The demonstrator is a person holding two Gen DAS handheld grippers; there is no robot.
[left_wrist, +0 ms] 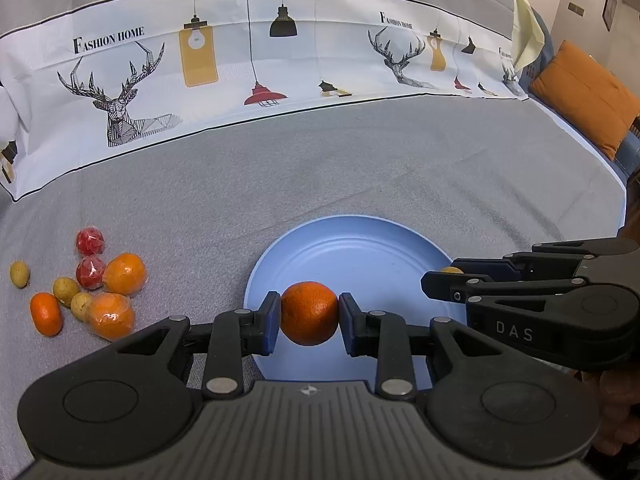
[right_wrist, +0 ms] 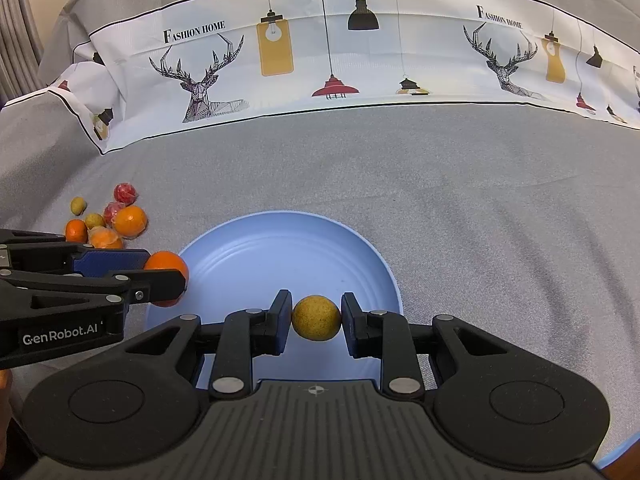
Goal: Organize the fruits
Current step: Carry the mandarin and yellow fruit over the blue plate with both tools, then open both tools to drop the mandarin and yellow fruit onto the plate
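Note:
My left gripper (left_wrist: 309, 314) is shut on an orange (left_wrist: 309, 312), held above the near left part of the blue plate (left_wrist: 360, 248). My right gripper (right_wrist: 316, 317) is shut on a small yellow-brown round fruit (right_wrist: 316, 317), held over the near side of the same blue plate (right_wrist: 280, 248). In the right wrist view the left gripper (right_wrist: 176, 280) comes in from the left with its orange (right_wrist: 166, 265) at the plate's left rim. In the left wrist view the right gripper (left_wrist: 440, 280) reaches in from the right, its yellow fruit (left_wrist: 451, 269) barely showing.
A pile of loose fruit (left_wrist: 92, 292) lies on the grey cloth left of the plate: oranges, red wrapped fruits and small yellow ones, also seen in the right wrist view (right_wrist: 106, 220). A printed white cloth (left_wrist: 240, 60) lies behind. An orange cushion (left_wrist: 580, 96) sits far right.

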